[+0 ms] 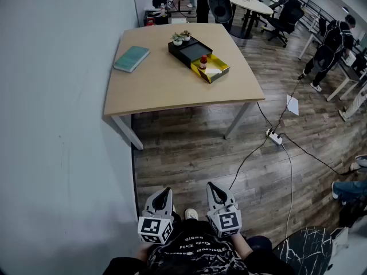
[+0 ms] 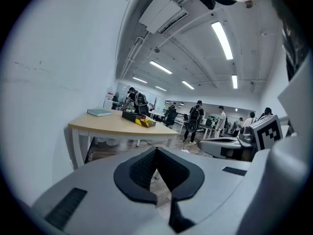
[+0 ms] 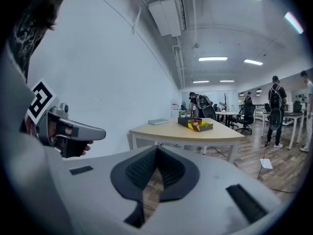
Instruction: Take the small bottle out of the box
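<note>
- Head view, far left: a pale grey wall [image 1: 57, 96] fills that side, and the wooden surface [image 1: 172, 90] stands with one edge against it
- Low in the frame, the left tool [image 1: 165, 195] is held close to the person's body over the wood floor [image 1: 189, 148], well apart from the surface; the left gripper view shows its two dark pads pressed together with nothing between them
- A teal book [image 1: 131, 58] lies flat on the left part of the surface, apart from everything else on it
- To the right of the book, toward the far edge, sits the box [image 1: 189, 49], a black part with a yellow part joined to its nearer right end; two little potted plants [image 1: 181, 38] stand at the far end of the black part
- The small bottle [image 1: 203, 61], red-capped, stands upright in the box where black meets yellow; which of the two compartments it is in I cannot tell, and something white lies in the yellow part just beside it
- The right tool [image 1: 213, 191] hangs just beside the left one, its marker cube turned up toward the camera; the right gripper view shows its pads closed on each other and empty, with the surface and box far ahead of them
- Right of the surface, on the floor, lie a white power strip [image 1: 274, 137] and a sheet of paper [image 1: 293, 105]
- Far right and at the back, people [image 1: 330, 44] in dark clothes stand among desks and office chairs
</note>
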Motion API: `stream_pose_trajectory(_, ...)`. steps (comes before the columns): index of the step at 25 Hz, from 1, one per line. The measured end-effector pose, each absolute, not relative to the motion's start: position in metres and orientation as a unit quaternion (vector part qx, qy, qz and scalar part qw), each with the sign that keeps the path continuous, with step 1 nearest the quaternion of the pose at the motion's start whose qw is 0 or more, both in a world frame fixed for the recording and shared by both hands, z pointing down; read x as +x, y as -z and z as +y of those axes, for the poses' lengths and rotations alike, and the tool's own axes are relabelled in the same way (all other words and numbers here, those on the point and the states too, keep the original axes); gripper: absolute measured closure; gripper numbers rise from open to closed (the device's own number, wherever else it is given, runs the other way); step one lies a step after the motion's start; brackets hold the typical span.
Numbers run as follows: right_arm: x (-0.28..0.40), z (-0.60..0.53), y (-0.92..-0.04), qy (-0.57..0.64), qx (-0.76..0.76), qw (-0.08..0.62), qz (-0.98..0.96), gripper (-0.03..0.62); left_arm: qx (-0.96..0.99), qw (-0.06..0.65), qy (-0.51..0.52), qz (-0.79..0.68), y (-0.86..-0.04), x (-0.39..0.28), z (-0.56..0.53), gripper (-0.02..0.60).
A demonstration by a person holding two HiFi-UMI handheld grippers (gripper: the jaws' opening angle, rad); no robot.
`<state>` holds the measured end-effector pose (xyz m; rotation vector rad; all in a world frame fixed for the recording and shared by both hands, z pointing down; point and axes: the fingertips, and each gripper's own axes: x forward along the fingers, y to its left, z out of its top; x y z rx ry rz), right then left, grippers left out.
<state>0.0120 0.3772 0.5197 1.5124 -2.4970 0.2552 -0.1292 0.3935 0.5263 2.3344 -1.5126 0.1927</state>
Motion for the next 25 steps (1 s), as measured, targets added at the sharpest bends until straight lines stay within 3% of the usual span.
stream_pose_trajectory(9, 0.022, 0.375, -0.515, -0.088, 0.513, 0.115, -0.846, 0.592, 0.821, 0.184, -0.061, -0.536, -0.524, -0.12, 0.395, 0.577)
stream_pose_trajectory(19, 0.015, 0.371, -0.508, -0.113, 0.53, 0.071, -0.838, 0.588, 0.841, 0.186, -0.052, -0.506, -0.519, -0.123, 0.393, 0.577)
stream_pose_trajectory(21, 0.012, 0.371, -0.509, -0.118, 0.527, 0.07, -0.838, 0.501, 0.839, 0.186, -0.043, -0.51, -0.517, -0.128, 0.391, 0.577)
stream_pose_trajectory(23, 0.011, 0.372, -0.51, -0.119, 0.527, 0.074, -0.838, 0.499, 0.834, 0.188, -0.037, -0.518, -0.517, -0.134, 0.387, 0.564)
stream_pose_trajectory(24, 0.011, 0.372, -0.51, -0.12, 0.527, 0.075, -0.838, 0.491, 0.834, 0.191, -0.037, -0.517, -0.519, -0.136, 0.386, 0.523)
stream_pose_trajectory(25, 0.011, 0.373, -0.511, -0.122, 0.527, 0.076, -0.838, 0.414, 0.836, 0.195, -0.04, -0.511, -0.521, -0.136, 0.385, 0.444)
